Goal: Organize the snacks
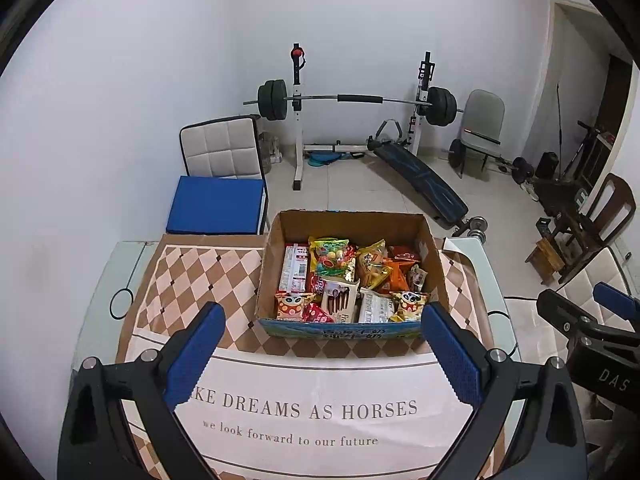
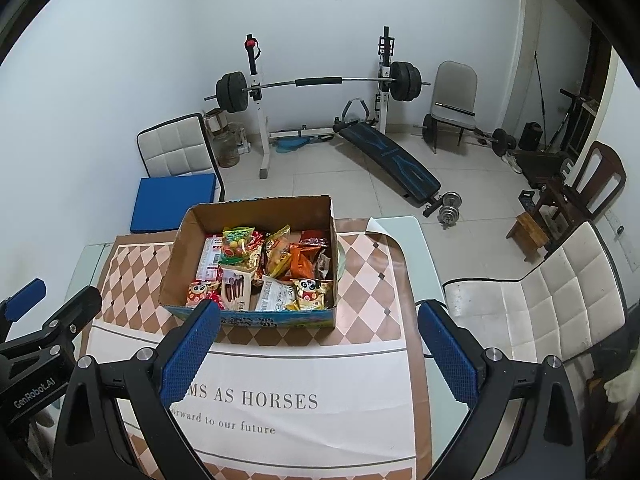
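An open cardboard box [image 1: 434,248] [image 2: 182,248] stands on the table, filled with several snack packets: a bag of coloured candy [image 1: 331,258] [image 2: 237,246], an orange bag [image 1: 394,274] [image 2: 301,266], panda-print packets [image 1: 408,304] [image 2: 310,294] and a chocolate-stick box [image 1: 339,300] [image 2: 237,290]. My left gripper [image 1: 324,344] hovers open over the printed mat, just short of the box front, nothing between its blue pads. My right gripper [image 2: 320,340] is also open and empty, to the right of the left gripper [image 2: 36,312]. The right gripper [image 1: 588,312] shows at the left wrist view's right edge.
A checkered mat with lettering [image 1: 304,412] [image 2: 280,400] covers the glass table [image 1: 120,272] [image 2: 400,236]. White padded chairs [image 1: 220,148] [image 2: 540,304] stand behind left and at the right. A barbell rack [image 1: 340,100], a bench and dumbbells [image 2: 450,206] fill the floor beyond.
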Action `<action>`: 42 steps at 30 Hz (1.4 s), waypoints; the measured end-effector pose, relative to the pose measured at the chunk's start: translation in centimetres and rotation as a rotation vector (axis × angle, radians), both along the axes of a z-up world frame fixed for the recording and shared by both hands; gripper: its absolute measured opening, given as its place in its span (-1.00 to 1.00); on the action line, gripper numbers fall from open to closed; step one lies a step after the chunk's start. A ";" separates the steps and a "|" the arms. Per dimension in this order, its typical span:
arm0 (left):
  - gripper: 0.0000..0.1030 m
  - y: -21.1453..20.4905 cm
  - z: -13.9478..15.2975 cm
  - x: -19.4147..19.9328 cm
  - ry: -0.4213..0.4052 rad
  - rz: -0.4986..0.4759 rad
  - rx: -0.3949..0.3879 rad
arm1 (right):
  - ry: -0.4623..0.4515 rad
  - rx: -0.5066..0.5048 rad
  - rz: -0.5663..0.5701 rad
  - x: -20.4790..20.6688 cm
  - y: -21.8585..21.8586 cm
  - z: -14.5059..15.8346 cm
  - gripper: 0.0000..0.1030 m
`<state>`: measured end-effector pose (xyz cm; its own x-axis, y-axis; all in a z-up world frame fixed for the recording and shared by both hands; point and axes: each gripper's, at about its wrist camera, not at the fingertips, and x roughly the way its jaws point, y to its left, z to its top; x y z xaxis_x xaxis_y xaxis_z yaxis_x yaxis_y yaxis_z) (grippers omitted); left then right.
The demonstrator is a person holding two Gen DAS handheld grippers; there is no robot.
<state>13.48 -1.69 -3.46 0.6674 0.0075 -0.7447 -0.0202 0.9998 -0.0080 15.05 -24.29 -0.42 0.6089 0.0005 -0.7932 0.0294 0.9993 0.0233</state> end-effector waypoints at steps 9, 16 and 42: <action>0.95 -0.4 -0.3 0.5 0.009 -0.002 0.001 | -0.004 -0.003 -0.003 0.1 -0.1 0.1 0.96; 0.95 -0.4 -0.5 0.7 0.007 -0.009 -0.001 | 0.005 0.001 0.003 0.5 -0.4 0.2 0.96; 0.95 -0.6 -0.1 0.9 0.007 -0.015 -0.006 | -0.012 -0.011 0.021 1.0 -0.9 0.7 0.97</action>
<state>14.38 -2.29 -3.61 0.6620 -0.0067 -0.7495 -0.0054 0.9999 -0.0138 16.05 -25.19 0.26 0.6182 0.0047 -0.7860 0.0081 0.9999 0.0124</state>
